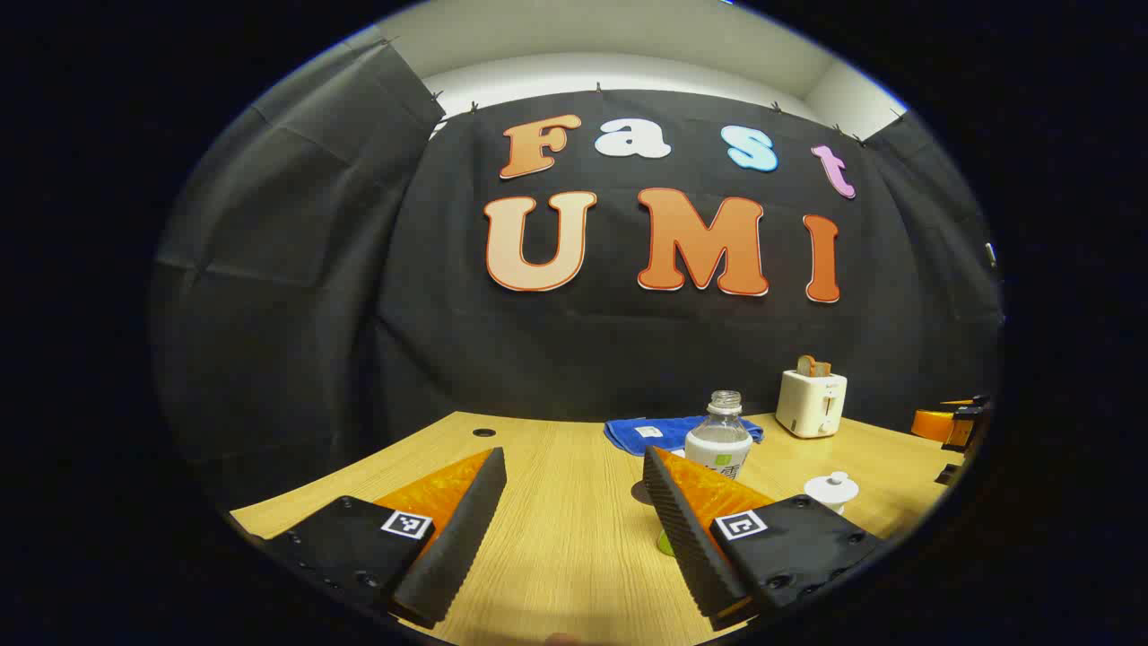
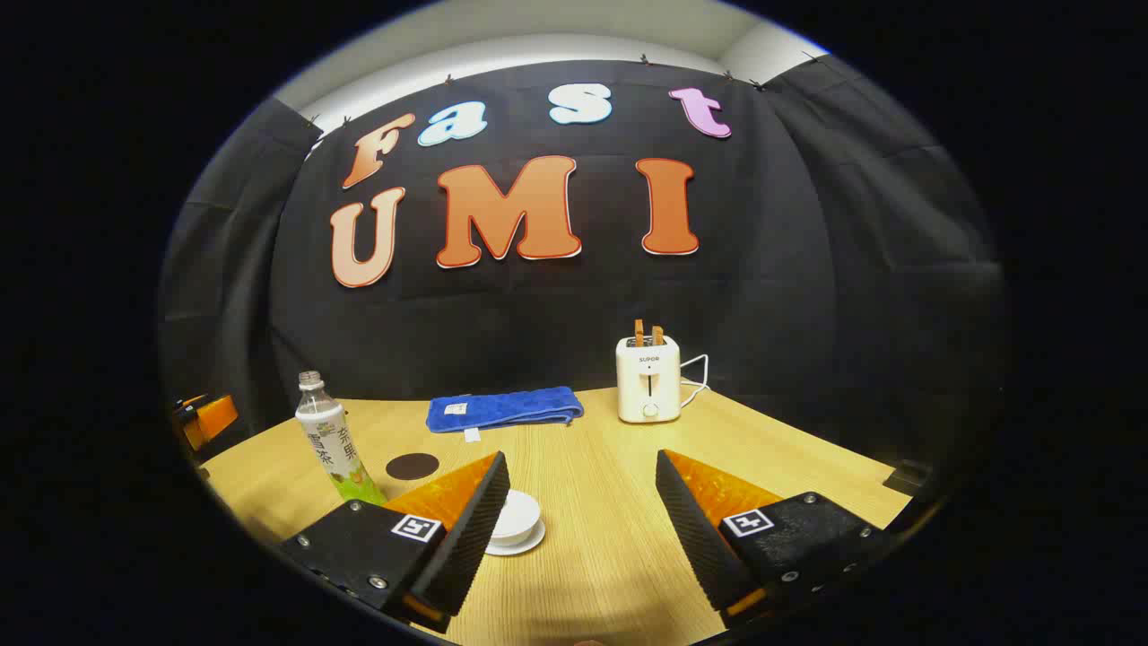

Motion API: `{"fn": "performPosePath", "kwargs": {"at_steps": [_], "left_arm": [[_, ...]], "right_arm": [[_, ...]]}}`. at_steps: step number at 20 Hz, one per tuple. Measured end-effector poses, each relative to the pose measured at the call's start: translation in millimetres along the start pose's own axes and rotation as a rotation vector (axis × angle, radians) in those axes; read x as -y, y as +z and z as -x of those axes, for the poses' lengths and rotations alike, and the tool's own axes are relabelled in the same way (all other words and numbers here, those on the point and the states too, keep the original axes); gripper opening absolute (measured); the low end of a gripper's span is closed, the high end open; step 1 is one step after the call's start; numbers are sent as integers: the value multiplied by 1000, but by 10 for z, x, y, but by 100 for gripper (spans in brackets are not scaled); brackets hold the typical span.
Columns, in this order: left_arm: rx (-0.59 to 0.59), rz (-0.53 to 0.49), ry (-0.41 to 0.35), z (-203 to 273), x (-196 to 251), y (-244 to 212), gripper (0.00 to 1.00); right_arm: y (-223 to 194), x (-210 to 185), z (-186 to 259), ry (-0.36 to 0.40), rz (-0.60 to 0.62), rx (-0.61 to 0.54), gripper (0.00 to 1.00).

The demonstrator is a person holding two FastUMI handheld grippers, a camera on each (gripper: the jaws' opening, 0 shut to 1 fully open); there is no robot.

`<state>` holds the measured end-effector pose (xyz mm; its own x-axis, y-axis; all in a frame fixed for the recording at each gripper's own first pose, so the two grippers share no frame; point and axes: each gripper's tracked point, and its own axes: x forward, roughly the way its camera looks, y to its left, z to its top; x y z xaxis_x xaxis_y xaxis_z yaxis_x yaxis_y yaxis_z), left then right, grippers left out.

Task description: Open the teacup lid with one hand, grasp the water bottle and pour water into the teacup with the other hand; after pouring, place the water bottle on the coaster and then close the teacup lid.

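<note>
Both claws gape empty: right claw (image 2: pixel 574 529) should centre over the teacup lid (image 2: pixel 515 516) by its left finger, then pinch the knob.

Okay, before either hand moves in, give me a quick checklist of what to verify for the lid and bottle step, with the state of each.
1. Left hand-held gripper open and holding nothing: ok.
2. Right hand-held gripper open and holding nothing: ok.
3. Water bottle upright on the table, cap off: ok.
4. Teacup lid on the teacup, knob free to grasp: ok, not yet lifted.
5. Coaster bare, ready for the bottle: ok.
6. Water level in the bottle: cannot tell.
</note>
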<state>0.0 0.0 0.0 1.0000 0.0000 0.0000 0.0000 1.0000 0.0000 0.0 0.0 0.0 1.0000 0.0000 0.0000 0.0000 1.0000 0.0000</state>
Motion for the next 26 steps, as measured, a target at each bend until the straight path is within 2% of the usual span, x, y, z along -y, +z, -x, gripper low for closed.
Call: {"fn": "performPosePath", "kwargs": {"at_steps": [26], "left_arm": [[-22,-14,5,-29,-27,-102,98]], "right_arm": [[-51,59,-51,-21,4,-22,98]]}}
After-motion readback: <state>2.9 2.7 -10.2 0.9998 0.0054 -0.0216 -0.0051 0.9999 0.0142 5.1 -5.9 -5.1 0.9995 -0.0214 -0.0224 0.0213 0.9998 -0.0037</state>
